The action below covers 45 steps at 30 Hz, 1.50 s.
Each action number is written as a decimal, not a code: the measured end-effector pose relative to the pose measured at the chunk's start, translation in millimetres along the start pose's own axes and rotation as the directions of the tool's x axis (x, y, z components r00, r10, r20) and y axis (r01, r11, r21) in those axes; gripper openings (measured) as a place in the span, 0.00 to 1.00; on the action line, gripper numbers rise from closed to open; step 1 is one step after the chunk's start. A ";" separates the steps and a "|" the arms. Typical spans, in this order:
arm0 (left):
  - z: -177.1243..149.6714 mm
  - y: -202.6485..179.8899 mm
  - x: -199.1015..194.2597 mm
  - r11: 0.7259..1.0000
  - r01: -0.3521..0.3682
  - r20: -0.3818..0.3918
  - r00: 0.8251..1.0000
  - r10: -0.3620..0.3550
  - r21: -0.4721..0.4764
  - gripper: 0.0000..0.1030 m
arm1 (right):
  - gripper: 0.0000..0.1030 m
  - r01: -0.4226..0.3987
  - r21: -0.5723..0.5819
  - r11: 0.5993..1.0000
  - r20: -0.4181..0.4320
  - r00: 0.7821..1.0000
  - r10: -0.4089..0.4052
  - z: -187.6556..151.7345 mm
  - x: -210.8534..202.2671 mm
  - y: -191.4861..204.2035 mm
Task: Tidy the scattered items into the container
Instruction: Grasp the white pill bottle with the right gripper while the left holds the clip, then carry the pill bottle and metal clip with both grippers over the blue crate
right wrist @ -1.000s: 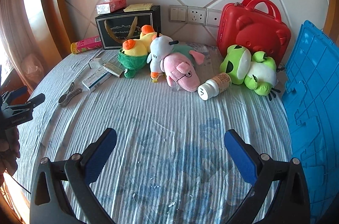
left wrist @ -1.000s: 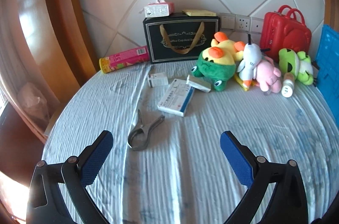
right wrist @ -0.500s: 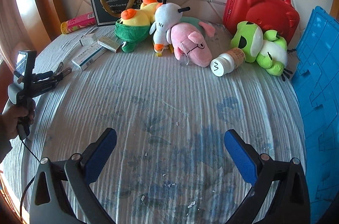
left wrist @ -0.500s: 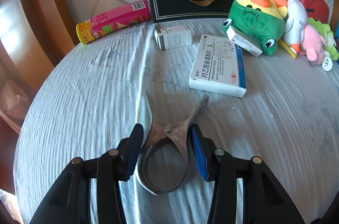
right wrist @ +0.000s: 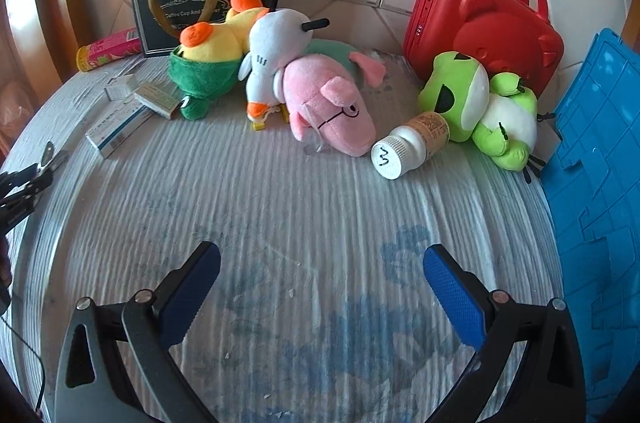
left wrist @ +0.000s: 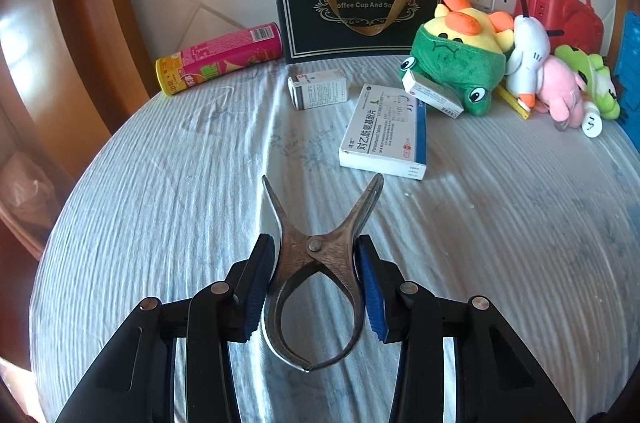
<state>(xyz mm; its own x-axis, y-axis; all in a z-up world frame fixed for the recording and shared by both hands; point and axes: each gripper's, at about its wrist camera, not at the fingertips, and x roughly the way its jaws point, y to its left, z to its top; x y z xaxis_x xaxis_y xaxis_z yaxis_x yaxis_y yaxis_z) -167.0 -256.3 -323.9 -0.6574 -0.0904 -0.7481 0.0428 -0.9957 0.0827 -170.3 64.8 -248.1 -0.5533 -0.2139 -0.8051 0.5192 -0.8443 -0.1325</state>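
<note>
My left gripper point(left wrist: 316, 263) is shut on a rusty metal clamp point(left wrist: 316, 255), its blue pads pressing both sides at the pivot; the clamp's two arms point away in a V. It seems lifted just off the cloth. Ahead lie a large white-blue medicine box point(left wrist: 384, 133), a small box point(left wrist: 318, 88) and a third box point(left wrist: 434, 93) against the duck-frog plush point(left wrist: 452, 55). My right gripper point(right wrist: 320, 287) is open and empty above the cloth. Beyond it lie a white pill bottle point(right wrist: 408, 149), a pink pig plush point(right wrist: 332, 107) and a green frog plush point(right wrist: 476, 107). The blue crate point(right wrist: 600, 183) stands at right.
A black gift bag point(left wrist: 356, 3) with a tissue pack on top stands at the back wall. A pink chip can point(left wrist: 220, 57) lies at back left. A red case point(right wrist: 480, 23) leans against the wall. The wooden bed frame point(left wrist: 60, 43) curves along the left.
My left gripper went down to the clamp, shut on it and raised it a little; the clamp's arms now spread in a V. My right gripper moved closer to the toys, still open.
</note>
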 end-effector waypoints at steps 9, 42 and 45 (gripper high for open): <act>-7.9 -10.6 -17.6 1.000 -0.014 0.022 1.000 0.014 0.005 0.40 | 1.00 0.084 0.126 0.989 -0.004 0.996 -0.084 40.1 74.6 -62.4; -13.8 -4.2 -105.6 0.997 -0.066 0.074 0.995 0.069 -0.035 0.40 | 0.54 0.068 0.300 0.951 -0.115 0.993 -0.035 36.7 57.6 -102.2; -7.6 -2.9 -124.3 0.997 -0.061 0.090 0.994 0.064 -0.037 0.40 | 0.53 0.046 0.287 0.957 -0.096 0.995 -0.019 31.0 19.2 -94.9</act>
<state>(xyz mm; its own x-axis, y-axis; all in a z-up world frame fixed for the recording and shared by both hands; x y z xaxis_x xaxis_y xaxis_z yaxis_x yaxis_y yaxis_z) -79.7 -242.3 -236.2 -0.7183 -0.1516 -0.6790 0.1106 -0.9884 0.1037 -250.4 125.5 -233.0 -0.4978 -0.1500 -0.8542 0.2848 -0.9586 0.0024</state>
